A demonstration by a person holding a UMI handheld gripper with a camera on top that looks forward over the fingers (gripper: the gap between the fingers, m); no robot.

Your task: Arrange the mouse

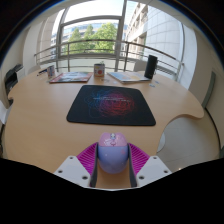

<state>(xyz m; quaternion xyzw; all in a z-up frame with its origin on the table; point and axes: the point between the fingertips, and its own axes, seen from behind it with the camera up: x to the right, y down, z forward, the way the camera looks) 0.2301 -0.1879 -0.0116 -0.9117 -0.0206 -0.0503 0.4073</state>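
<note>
Gripper (112, 163) bottom center, closed on lavender mouse (112, 152), pads touching both sides; dark mousepad (113, 104) mid-frame on wooden tabletop (40, 110).

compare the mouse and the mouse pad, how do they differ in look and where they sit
The mouse is small, rounded and pale lilac; the mouse pad is broad, flat and dark with a reddish pattern. The mouse sits between the gripper fingers, which look closed on its sides; the pad lies beyond them, untouched, on the table. Both are over the same wooden table.
</note>
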